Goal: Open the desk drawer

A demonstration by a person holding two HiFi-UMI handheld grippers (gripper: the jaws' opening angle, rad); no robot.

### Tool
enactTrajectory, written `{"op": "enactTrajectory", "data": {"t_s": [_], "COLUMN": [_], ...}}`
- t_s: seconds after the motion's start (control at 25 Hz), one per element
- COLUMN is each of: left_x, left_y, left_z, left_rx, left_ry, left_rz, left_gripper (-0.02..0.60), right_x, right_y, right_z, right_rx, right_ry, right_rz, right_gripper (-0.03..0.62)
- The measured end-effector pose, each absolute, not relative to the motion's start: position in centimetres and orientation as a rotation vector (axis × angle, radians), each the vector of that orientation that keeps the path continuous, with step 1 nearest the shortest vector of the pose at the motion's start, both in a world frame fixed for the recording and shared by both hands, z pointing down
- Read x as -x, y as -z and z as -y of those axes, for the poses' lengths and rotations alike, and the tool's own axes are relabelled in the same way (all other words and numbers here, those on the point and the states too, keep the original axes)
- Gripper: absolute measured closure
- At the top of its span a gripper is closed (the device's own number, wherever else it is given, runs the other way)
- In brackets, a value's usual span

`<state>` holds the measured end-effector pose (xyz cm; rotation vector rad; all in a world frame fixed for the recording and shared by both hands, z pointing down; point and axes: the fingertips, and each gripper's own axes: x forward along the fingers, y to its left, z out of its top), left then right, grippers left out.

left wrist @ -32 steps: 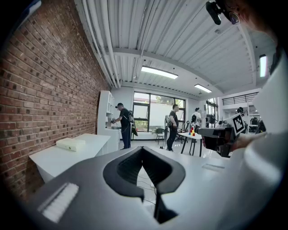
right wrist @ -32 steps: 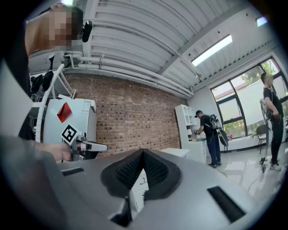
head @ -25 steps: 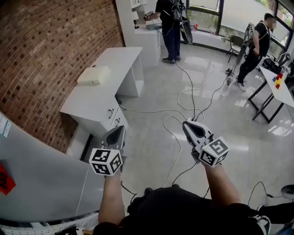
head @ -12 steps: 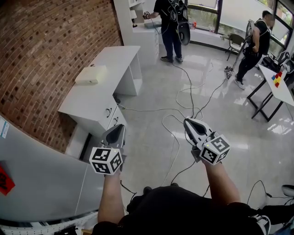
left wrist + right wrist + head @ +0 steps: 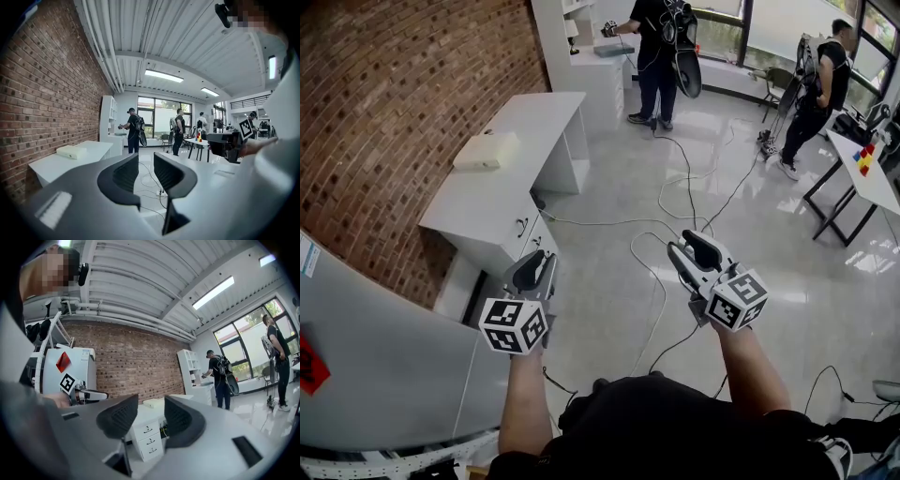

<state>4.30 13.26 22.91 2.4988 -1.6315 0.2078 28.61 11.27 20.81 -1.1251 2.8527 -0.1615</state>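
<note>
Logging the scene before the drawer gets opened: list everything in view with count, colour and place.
desk: one, white, against brick wall
drawers: three, white, shut, in desk's near end
box: one, cream, on desk
cables: several, dark, across floor
people: two, in black, far end
table: one, white, black legs, right edge
blocks: few, red, yellow, blue, on table
left gripper: one, grey, jaws opening, empty
right gripper: one, grey, jaws opening, empty

Matt white desk, rough brick wall, glossy floor.
</note>
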Motion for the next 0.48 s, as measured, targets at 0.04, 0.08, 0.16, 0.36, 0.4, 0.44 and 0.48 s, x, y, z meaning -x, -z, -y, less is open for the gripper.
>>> {"op": "enactTrajectory", "data": {"t_s": [0.04, 0.08, 0.16, 0.36, 0.4, 0.44, 0.48], "left_x": [-4.2, -4.2, -4.0, -3.5, -3.4, -3.4, -3.3], "left_y": [-22.9, -22.9, -23.0, -23.1, -23.2, -23.2, -23.3], "left_z": [-13.3, -13.4, -13.4, -13.6, -13.7, -13.7, -13.7], "left_rx": [-2.498, -2.496, -2.493, -2.478, -2.475, -2.472, -2.469], "left_ry": [-0.206, -0.206, -0.205, -0.198, -0.195, -0.193, -0.191], "left_rz": [1.632, 1.633, 1.634, 1.639, 1.64, 1.642, 1.644], "left_gripper": [0.492, 0.488, 0.477, 0.441, 0.429, 0.416, 0.404], "right_x": [-28.4, -28.3, -28.0, -27.4, -27.4, -27.4, -27.4], "right_y": [-20.8, -20.8, -20.8, -21.2, -21.2, -21.3, -21.3], "right_z": [-11.4, -11.5, -11.6, -12.0, -12.0, -12.0, -12.0], "right_rx": [1.122, 1.118, 1.112, 1.103, 1.107, 1.113, 1.118], "right_ry": [0.154, 0.148, 0.136, 0.138, 0.14, 0.143, 0.146], "right_rz": [-2.859, -2.867, -2.884, -2.911, -2.911, -2.909, -2.907], "right_gripper": [0.443, 0.436, 0.417, 0.37, 0.359, 0.347, 0.336]}}
